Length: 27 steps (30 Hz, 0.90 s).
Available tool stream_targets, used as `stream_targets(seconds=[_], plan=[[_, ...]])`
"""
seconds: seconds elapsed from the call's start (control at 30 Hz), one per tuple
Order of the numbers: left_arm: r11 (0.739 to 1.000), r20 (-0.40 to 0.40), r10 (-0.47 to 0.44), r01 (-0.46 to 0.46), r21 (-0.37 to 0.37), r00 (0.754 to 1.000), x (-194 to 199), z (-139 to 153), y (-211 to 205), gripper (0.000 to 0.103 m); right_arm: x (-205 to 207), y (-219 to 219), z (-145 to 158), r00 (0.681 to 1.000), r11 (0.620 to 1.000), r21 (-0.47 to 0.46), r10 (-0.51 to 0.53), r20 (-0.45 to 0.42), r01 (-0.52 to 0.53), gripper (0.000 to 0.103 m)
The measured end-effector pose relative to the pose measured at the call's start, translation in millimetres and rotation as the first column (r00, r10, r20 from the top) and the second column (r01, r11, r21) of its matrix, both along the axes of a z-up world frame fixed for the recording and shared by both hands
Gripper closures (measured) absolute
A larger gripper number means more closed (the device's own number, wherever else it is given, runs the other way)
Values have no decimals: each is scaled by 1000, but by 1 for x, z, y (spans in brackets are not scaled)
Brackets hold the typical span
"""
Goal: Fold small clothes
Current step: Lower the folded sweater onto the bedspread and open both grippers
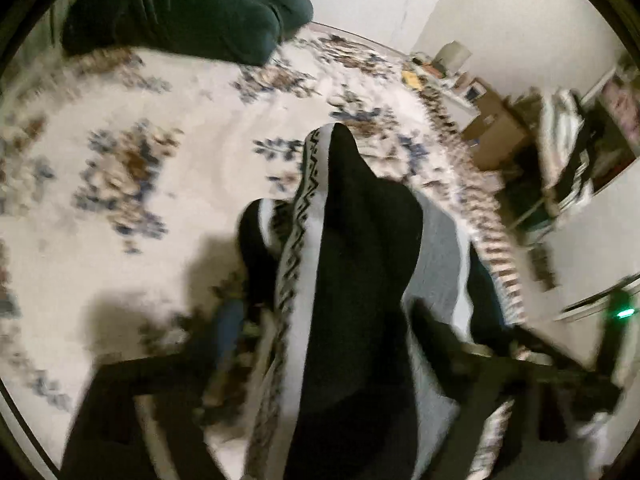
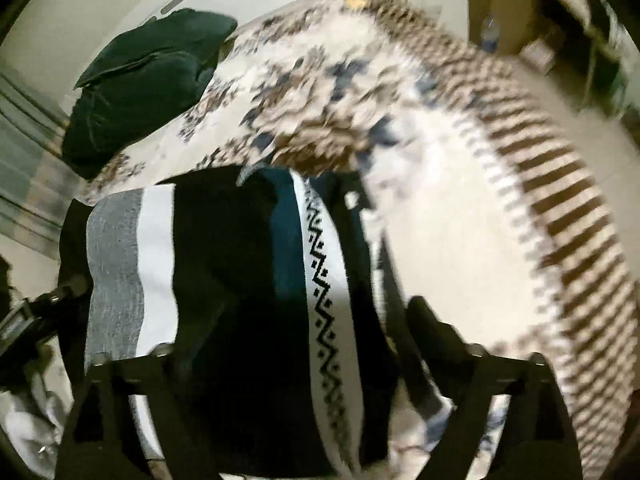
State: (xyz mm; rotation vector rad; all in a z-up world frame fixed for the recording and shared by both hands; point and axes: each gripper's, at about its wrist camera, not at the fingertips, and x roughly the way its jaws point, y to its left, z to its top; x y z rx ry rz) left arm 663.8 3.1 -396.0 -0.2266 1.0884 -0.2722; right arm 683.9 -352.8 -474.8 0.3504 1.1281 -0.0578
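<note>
On the patterned rug [image 1: 192, 112] lies one striped garment [image 1: 360, 280] — black, white and grey with a zigzag band — right under both tongs. One dark green bundle [image 1: 188, 12] sits well apart at the rug's far edge. Left tongs [image 1: 308, 368] and right tongs [image 2: 288, 364] both stand wide, the garment between their fingers, not pinched. Only the left view shows the cluttered shelves [image 1: 568, 148]; only the right view shows the garment's teal stripe [image 2: 284, 240].
</note>
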Motion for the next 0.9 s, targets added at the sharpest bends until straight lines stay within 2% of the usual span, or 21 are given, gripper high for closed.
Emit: stream_targets(seconds=[0.13, 0.27, 0.33, 0.47, 0.77, 0.9], plan=[[993, 37, 17, -21, 119, 999, -33, 13, -9, 3, -33, 16, 33, 999, 986, -164, -5, 41, 12, 0], [979, 61, 26, -38, 202, 998, -66, 22, -19, 3, -68, 34, 60, 998, 967, -256, 3, 70, 15, 0], [973, 72, 24, -40, 226, 997, -82, 29, -22, 3, -85, 40, 73, 997, 963, -268, 5, 79, 17, 0], [973, 81, 26, -44, 228, 996, -113, 49, -28, 3, -117, 49, 99, 995, 964, -266, -4, 98, 30, 0], [965, 210, 52, -103, 242, 976, -201, 145, -36, 3, -206, 61, 184, 983, 952, -306, 39, 177, 17, 0], [961, 259, 62, -128, 245, 964, -245, 187, -39, 3, -256, 63, 232, 972, 947, -320, 66, 226, 10, 0]])
